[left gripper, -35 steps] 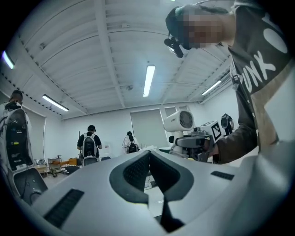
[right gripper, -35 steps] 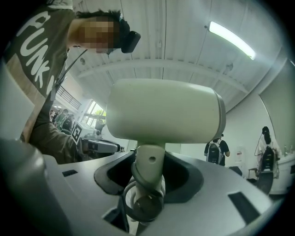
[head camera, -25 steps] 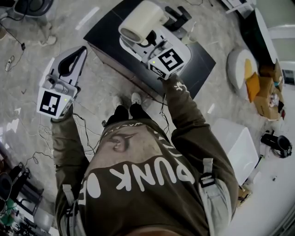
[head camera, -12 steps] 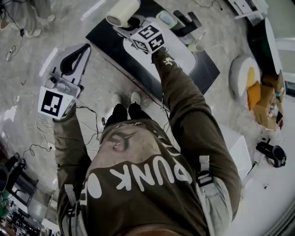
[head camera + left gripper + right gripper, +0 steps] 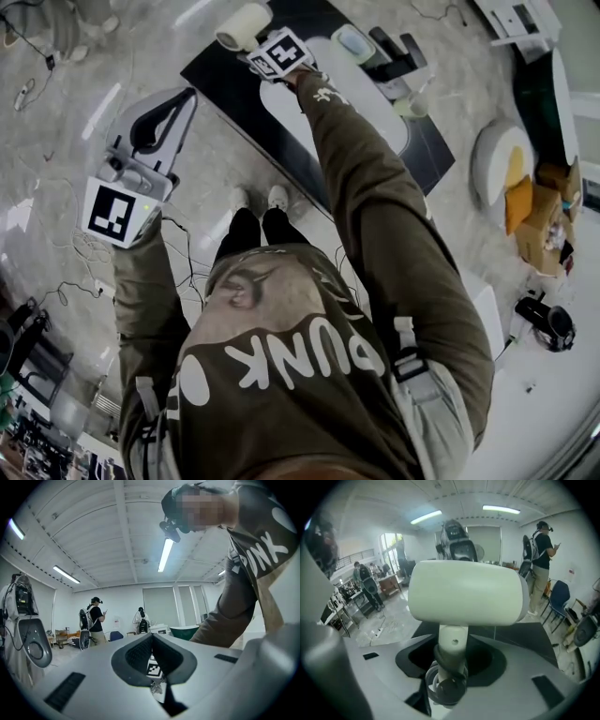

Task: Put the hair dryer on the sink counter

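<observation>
The cream hair dryer (image 5: 242,26) has a thick round barrel (image 5: 464,597) and a slim handle (image 5: 452,651) with a coiled cord at its base. My right gripper (image 5: 258,54) is shut on that handle, and its jaws (image 5: 452,665) stand on either side of it. It holds the dryer over the far left end of the black sink counter (image 5: 427,150), beside the white basin (image 5: 370,108). My left gripper (image 5: 183,97) hangs over the floor left of the counter, shut and holding nothing (image 5: 152,637).
On the counter's far side stand a pale dish (image 5: 354,42), dark bottles (image 5: 398,58) and a cup (image 5: 410,105). A white round tub (image 5: 502,159), a cardboard box (image 5: 544,220) and a white bin (image 5: 487,300) lie to the right. Cables trail over the marble floor (image 5: 66,244). Other people stand across the room (image 5: 96,620).
My right gripper has carried the hair dryer farther out and to the left, over the counter's far left end. The left gripper has barely shifted.
</observation>
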### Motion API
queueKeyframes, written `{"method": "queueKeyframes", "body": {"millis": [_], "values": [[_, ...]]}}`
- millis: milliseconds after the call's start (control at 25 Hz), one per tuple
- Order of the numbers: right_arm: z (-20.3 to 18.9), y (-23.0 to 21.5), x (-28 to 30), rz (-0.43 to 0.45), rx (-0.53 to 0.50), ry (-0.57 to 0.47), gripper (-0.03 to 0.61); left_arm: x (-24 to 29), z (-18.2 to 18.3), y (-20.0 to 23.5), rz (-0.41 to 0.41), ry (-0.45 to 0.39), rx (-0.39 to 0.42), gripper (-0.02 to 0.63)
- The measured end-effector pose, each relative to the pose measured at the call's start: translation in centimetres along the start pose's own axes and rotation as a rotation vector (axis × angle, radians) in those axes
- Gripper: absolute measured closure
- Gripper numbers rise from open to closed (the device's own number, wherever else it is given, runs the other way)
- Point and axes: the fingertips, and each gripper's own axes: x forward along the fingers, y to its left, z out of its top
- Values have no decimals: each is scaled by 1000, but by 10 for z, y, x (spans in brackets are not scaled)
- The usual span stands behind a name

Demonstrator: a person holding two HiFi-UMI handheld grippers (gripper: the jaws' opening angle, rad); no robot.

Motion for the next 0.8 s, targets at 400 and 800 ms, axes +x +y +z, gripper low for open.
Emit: {"method": "queueKeyframes", "body": {"millis": [400,800], "values": [[-50,-29,55,-6,-53,529,388,-2,-5,8,4,14,-11,612],[-79,-36,70,-32,-82,671,388,-1,-10,12,0,19,-16,612]]}}
